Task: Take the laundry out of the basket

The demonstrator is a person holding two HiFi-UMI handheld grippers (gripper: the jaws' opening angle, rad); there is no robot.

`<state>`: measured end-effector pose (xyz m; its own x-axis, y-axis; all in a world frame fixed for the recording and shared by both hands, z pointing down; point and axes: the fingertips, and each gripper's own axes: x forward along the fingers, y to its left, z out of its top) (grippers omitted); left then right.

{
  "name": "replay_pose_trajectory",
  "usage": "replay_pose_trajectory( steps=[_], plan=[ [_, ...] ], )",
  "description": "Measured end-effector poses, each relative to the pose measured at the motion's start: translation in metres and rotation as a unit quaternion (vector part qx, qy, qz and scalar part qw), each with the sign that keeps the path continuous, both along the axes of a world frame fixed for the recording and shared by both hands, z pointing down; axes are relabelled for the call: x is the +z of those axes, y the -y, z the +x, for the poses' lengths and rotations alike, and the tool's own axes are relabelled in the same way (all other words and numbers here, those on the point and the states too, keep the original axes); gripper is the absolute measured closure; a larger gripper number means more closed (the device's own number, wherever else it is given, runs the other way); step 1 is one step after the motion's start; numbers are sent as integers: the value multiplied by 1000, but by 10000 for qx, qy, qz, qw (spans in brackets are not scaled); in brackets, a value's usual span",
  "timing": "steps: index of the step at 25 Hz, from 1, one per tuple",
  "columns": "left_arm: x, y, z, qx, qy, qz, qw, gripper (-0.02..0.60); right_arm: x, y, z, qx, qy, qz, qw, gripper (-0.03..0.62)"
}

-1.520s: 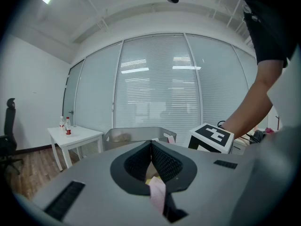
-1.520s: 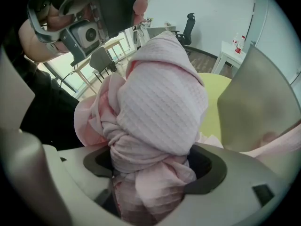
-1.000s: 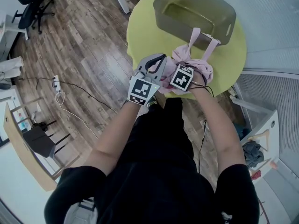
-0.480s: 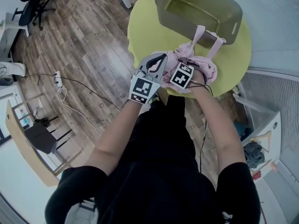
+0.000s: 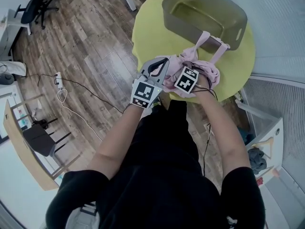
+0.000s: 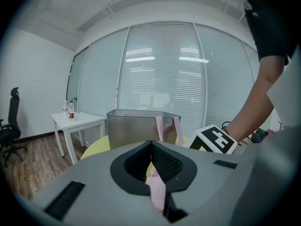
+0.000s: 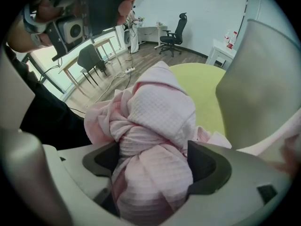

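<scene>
Basket (image 5: 188, 26) sat on the far part of the round yellow desk (image 5: 147, 27). The pink garment (image 5: 209, 70) was bunched on the desk just on the person's side of the basket, so the bulk of it was already out.

Two pink straps (image 5: 202, 39) ran from the bunch up against the basket's near wall. Could not tell whether their ends hooked over the rim. What showed of the basket's inside held no cloth.

Right hand-held gripper (image 7: 153, 166): jaws held apart by a thick knotted wad of the garment, clamped on it. Left hand-held gripper (image 6: 153, 149): jaws pressed together with a thin tongue of the same pink cloth pinched between them, the basket straight ahead of it.

Key relation: both hand-held grippers were on the near side of the basket, side by side and almost touching. The right one was nearer the straps and the left one was on the bunch's outer edge. The garment's long axis ran bunch-to-straps, pointing away from the person toward the basket.

Judgement: the next move likely called for a pull along that axis, away from the basket, until the straps dropped clear of the wall. Main risk was a strap snagging the rim and dragging the basket.
</scene>
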<state>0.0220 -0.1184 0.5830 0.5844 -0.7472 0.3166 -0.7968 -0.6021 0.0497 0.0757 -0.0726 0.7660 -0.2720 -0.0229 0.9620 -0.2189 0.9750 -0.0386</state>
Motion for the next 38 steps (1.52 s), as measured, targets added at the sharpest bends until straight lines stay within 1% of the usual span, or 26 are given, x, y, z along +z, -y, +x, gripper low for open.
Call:
replay_pose_trajectory(
  steps=[4,10,14,19,23,27,31,33,38],
  plan=[
    [-7,-3,1,26,-16,42,10000,571,-20,3,8,41,49,134,9999,160],
    [-23,-6,7,123,-24,147,9998,571,-43,1,19,67,73,157,9998,160],
    [-35,-10,10,214,-17,223,9995,571,-67,-1,23,127,171,247,9995,160],
    [-59,-26,14,416,-110,270,9987,571,-115,-7,23,412,684,453,9958,160],
    [-82,-42,15,550,-232,344,9976,571,-157,-13,22,760,1203,696,9874,160],
    [-103,-50,16,674,-378,417,9961,571,-190,-21,24,1260,1730,890,9728,160],
    [-116,-60,20,830,-423,476,9945,571,-223,-32,22,1616,2288,1274,9515,160],
    [-124,-63,22,911,-446,506,9936,571,-241,-36,20,1750,2599,1515,9375,161],
    [-144,-74,26,1142,-493,652,9901,571,-286,-44,16,2041,3358,2010,8973,161]
  ],
)
